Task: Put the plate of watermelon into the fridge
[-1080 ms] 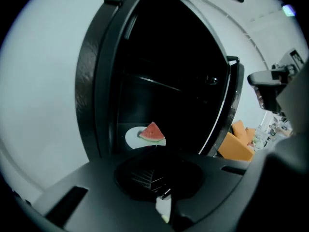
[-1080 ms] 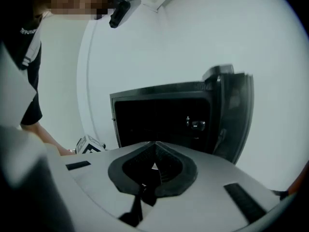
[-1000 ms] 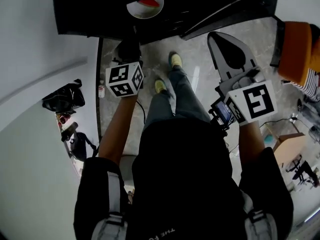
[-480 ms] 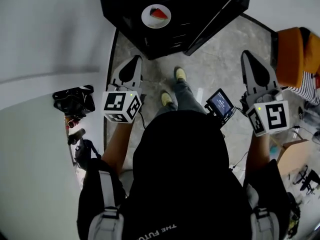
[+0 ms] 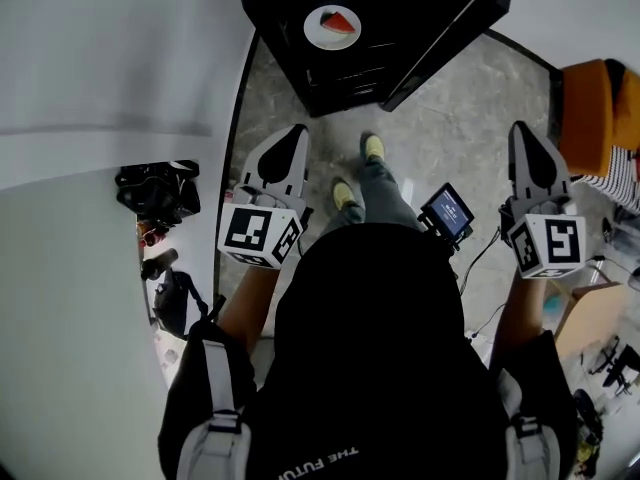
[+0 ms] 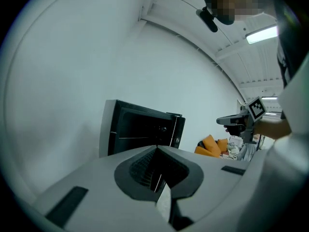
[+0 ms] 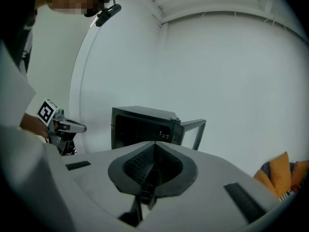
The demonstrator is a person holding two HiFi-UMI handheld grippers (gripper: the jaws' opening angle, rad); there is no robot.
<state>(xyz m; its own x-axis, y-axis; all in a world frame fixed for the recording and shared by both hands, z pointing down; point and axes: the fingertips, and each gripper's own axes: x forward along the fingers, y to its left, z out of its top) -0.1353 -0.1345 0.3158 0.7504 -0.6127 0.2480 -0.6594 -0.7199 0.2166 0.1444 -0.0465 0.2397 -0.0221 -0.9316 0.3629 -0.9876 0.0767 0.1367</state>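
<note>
So, not much done yet as far as I can see. The plate (image 5: 332,26) with the watermelon (image 5: 341,22) slice is up at the top middle of the head view. It looks to me like it's sitting on top of the black fridge (image 5: 285,8), not inside it, though from that steep angle I wouldn't swear to it. The door (image 5: 445,33) is swung open toward the upper right, so that bit's sorted.

The person is standing back on the floor, well apart from the fridge. The left gripper (image 5: 290,143) is at center left and the right gripper (image 5: 525,138) at the right edge. Both are closed up tight with nothing in them, and each gripper view shows the jaws pressed together, just pointing at the fridge.

I'd say what's left is pretty much everything: step in, grab the plate, slide it onto a shelf, and probably shut the door.
</note>
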